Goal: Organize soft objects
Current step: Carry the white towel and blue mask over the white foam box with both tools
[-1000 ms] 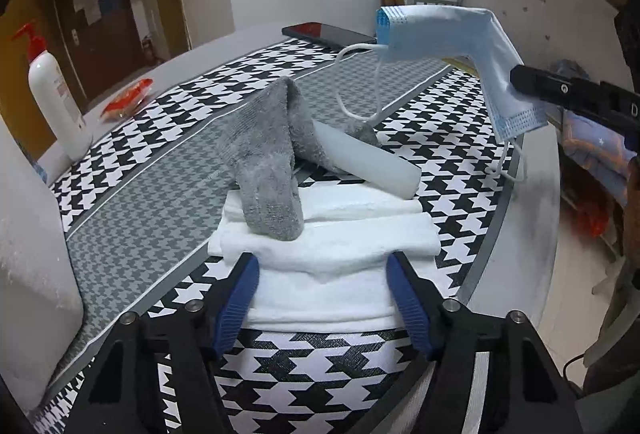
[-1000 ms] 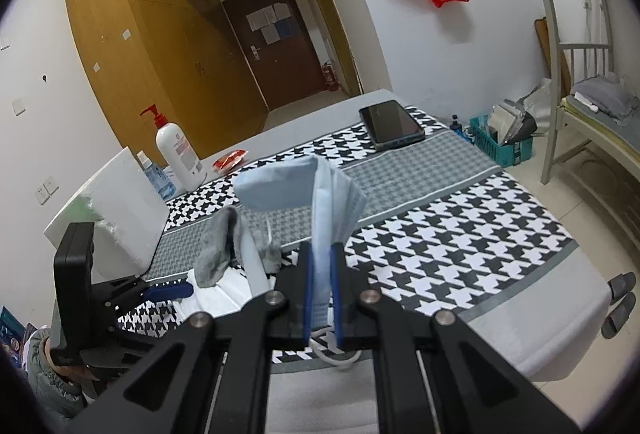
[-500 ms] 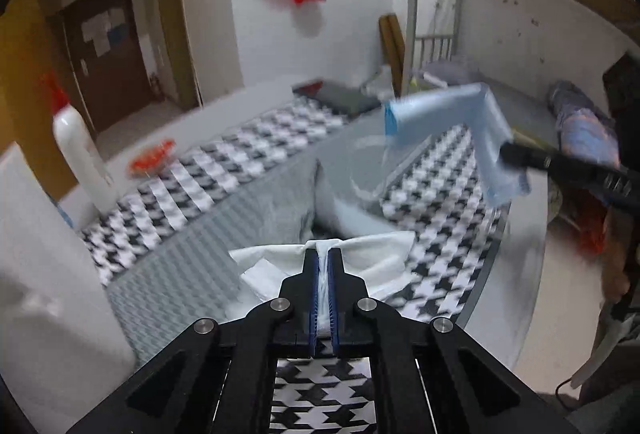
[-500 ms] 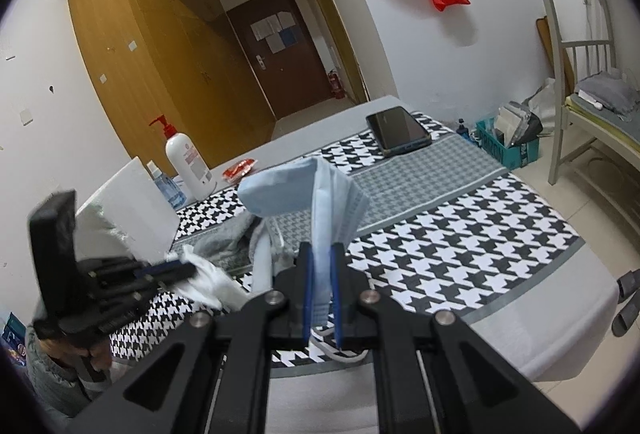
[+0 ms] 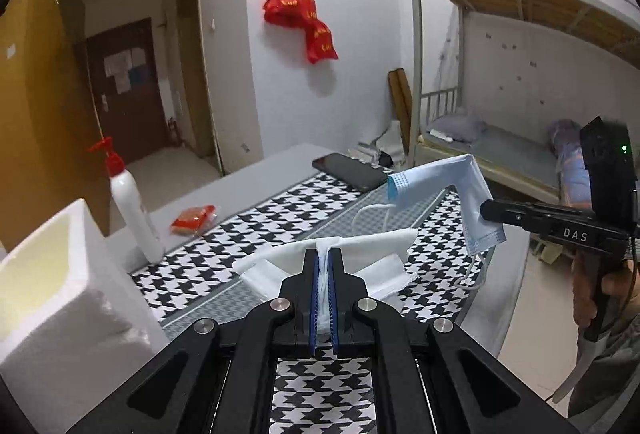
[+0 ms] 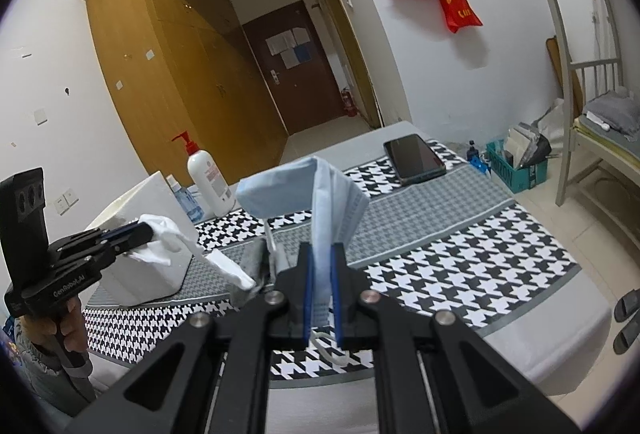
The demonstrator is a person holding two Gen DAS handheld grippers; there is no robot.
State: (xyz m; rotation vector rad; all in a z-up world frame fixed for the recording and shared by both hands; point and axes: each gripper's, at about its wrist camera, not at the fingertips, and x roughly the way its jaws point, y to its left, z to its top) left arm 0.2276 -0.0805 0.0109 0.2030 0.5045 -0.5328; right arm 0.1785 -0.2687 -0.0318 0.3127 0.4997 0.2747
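Towel (image 5: 360, 250), white and crumpled, pinched in left hand-held gripper (image 5: 323, 266); right (image 6: 320, 266) clamps blue mask (image 6: 320, 193).

Both views are evenly lit by soft indoor light from above; the white wall (image 6: 432, 81) is bright, without harsh glare; the red bags (image 5: 304, 17) cast a faint shadow on it; the wardrobe (image 5: 32, 113) side is dimmer in the left view; fisheye bending curves the bunk bed (image 5: 520, 5) rails; black corners ring each frame; everything looks sharp, no motion blur.
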